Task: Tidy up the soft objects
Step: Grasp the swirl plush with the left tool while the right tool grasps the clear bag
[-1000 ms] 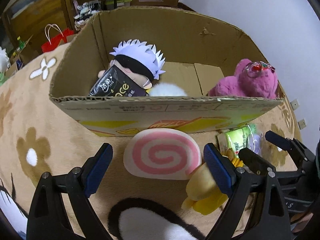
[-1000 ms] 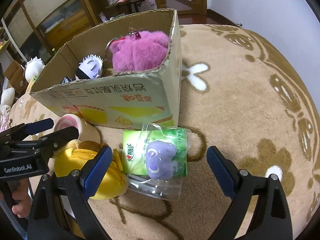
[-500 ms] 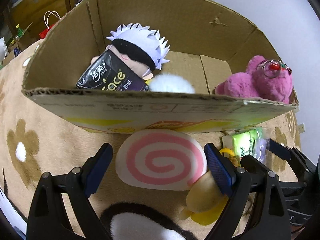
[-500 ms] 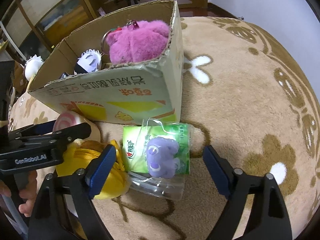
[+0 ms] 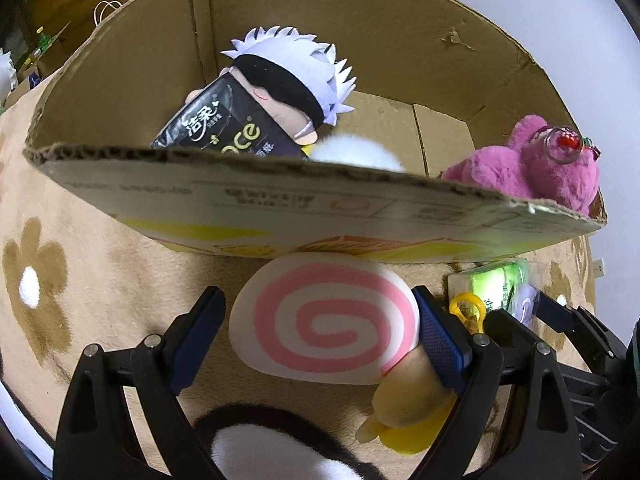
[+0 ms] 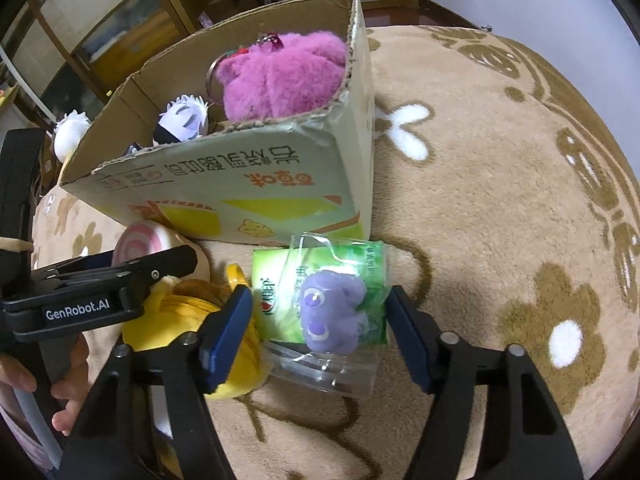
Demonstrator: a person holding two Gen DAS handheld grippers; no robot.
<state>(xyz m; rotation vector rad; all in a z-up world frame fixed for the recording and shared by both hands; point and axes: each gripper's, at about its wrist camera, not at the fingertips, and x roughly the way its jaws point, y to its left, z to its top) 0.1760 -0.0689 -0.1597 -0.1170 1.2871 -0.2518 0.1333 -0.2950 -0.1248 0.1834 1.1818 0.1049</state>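
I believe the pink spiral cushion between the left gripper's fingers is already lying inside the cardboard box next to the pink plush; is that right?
Not quite. The pink spiral cushion sits between the left gripper fingers, but on the rug outside the cardboard box, against its front wall. The left wrist view shows this; the pink plush is inside.

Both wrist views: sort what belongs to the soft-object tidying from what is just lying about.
Job:
swirl cushion
yellow plush
purple plush in bag
green tissue pack
cardboard box
left gripper
right gripper

Lying about:
flower rug
wooden shelves
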